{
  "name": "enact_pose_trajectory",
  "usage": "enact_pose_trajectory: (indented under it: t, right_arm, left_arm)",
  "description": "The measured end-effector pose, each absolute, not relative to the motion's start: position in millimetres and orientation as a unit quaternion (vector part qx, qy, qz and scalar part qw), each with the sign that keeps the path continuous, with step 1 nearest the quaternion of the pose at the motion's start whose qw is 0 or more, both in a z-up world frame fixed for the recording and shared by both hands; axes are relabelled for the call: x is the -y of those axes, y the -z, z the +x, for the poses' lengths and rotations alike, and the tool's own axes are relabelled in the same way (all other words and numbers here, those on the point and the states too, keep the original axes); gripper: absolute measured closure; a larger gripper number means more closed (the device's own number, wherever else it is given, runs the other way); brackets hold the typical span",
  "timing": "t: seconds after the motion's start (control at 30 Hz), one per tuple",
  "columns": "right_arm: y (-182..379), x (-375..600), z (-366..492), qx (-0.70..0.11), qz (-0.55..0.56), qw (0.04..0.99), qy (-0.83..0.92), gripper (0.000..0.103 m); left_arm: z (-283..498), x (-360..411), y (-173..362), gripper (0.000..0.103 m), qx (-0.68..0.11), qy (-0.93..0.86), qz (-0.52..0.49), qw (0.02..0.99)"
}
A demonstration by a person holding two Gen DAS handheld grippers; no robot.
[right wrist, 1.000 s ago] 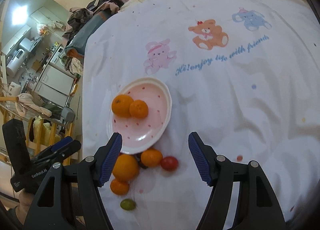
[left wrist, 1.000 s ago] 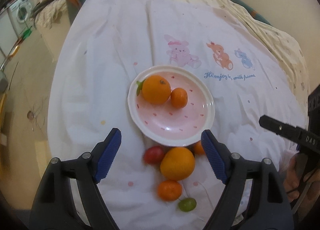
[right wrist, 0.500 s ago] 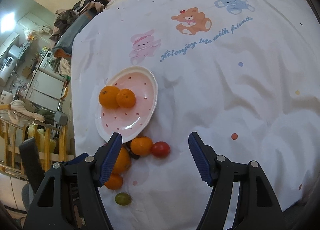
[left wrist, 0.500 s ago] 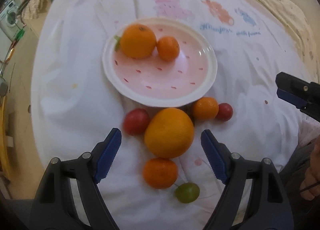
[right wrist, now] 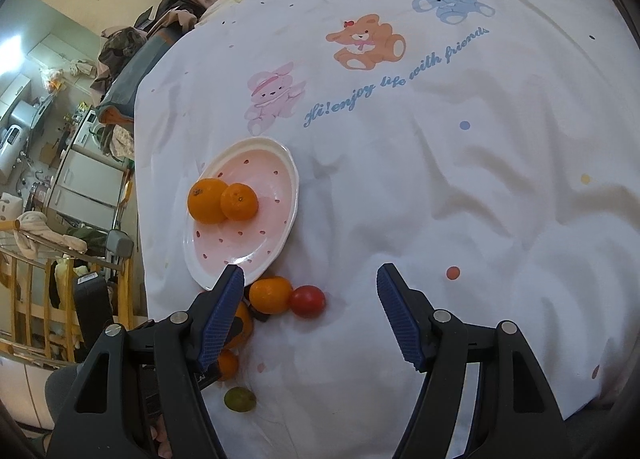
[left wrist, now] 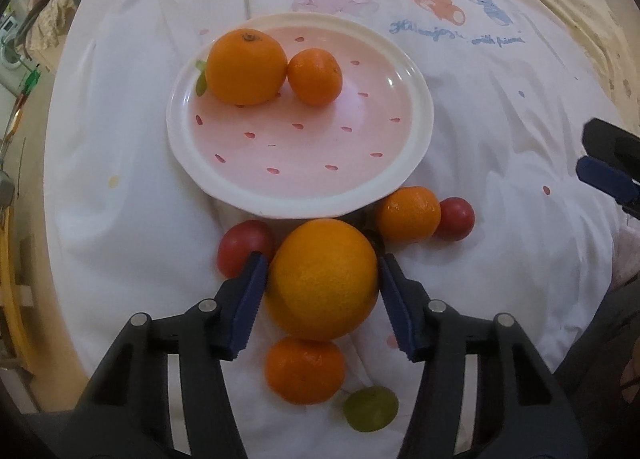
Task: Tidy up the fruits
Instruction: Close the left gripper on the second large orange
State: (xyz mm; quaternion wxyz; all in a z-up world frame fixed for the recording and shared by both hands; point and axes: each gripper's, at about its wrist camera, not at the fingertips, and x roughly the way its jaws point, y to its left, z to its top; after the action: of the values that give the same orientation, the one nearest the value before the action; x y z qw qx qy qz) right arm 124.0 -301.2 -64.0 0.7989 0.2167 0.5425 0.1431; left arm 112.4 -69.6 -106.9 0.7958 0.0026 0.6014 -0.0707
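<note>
- Right now L gripper (left wrist: 320,291) fingers sit either side of big orange (left wrist: 322,279), blue pads at its flanks; looks like pinching it, full contact hard to confirm.
- Just beyond fingertips: pink plate (left wrist: 416,163) w/ an orange (left wrist: 246,66) + mandarin (left wrist: 315,76) on its far side.
- Red tomato (left wrist: 244,245) just outside left finger; 2nd mandarin (left wrist: 408,213) + tomato (left wrist: 456,218) past right finger.
- Behind big orange, btwn fingers: 3rd mandarin (left wrist: 305,370), green grape (left wrist: 371,408).
- R gripper (right wrist: 310,317) fingers spread wide over white sheet (right wrist: 440,199), holding nothing.
</note>
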Motion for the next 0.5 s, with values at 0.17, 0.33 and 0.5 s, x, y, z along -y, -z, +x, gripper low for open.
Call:
enact_pose_trajectory:
  t: [0.17,0.33,0.5]
  right_arm:
    - [64.3,293.5,125.1,-0.545,0.205,0.799,-0.15,0.031]
    - [66.6,285.0,125.8,-0.55,0.197,0.797,-0.153,0.031]
    - [73.7,277.7,127.0,-0.562,0.179,0.793,-0.151,0.031]
  left_arm:
    - [109.3,61.3,100.9,0.053,-0.601,0.081,-0.021,0.795]
    - [99.8,47.2,85.4,0.054,-0.597,0.084,-0.048,0.796]
    - [93.0,26.7,61.5,0.054,-0.582,0.075,-0.086,0.805]
